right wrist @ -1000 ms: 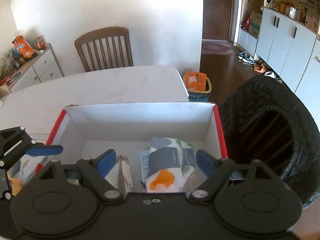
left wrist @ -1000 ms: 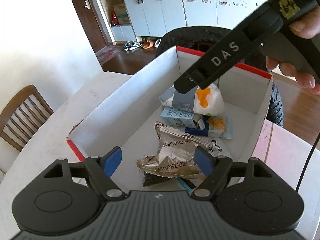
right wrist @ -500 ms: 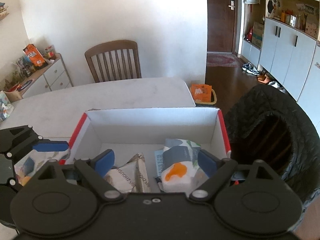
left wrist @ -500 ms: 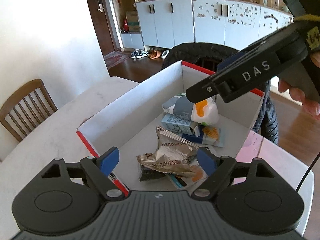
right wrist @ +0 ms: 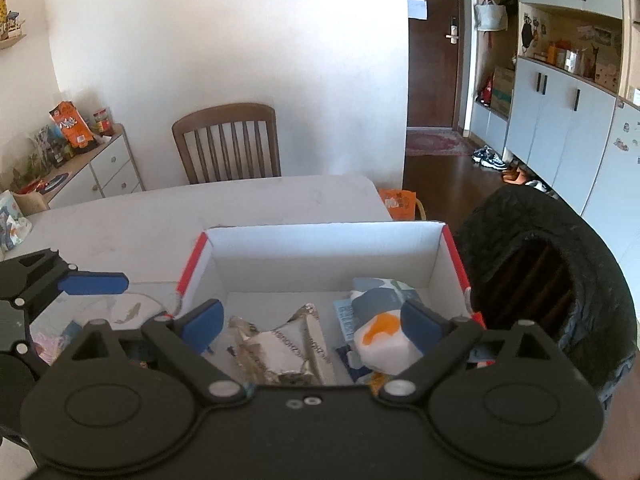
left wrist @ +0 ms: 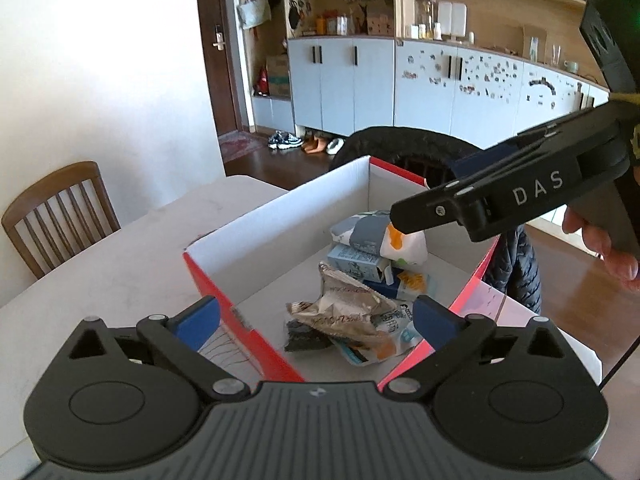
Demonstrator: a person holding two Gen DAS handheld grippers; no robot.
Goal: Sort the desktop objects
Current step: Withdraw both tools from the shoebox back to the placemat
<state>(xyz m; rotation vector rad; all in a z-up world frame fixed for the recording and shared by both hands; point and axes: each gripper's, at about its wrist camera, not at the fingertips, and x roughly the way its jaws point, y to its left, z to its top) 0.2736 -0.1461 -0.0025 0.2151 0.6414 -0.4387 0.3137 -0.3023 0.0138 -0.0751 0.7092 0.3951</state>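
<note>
1. The left gripper (left wrist: pixel 316 318) had its blue fingers (left wrist: pixel 198 318) spread wide; they had just been opening, and nothing was between them.
2. The right gripper (right wrist: pixel 310 322) was also released, its fingers (right wrist: pixel 202 320) just opened further and gripping nothing.
3. In the left wrist view, the right gripper came in from 2 o'clock, above the far part of the box, with a hand (left wrist: pixel 600 236) on its handle.
4. The white cardboard box (left wrist: pixel 280 220) with red edges stood on the pale tabletop (left wrist: pixel 132 248), at 12 o'clock from both grippers.
5. Inside the box lay a crumpled silver wrapper (left wrist: pixel 344 306), and behind it a white pack with an orange mark (right wrist: pixel 380 336) on top of a light blue carton (left wrist: pixel 352 258).
6. A wooden chair (right wrist: pixel 228 144) stood at the far side of the tabletop, at 11 o'clock in the right wrist view.
7. A black quilted jacket (right wrist: pixel 560 264) hung just beside the box, at 3 o'clock of it.
</note>
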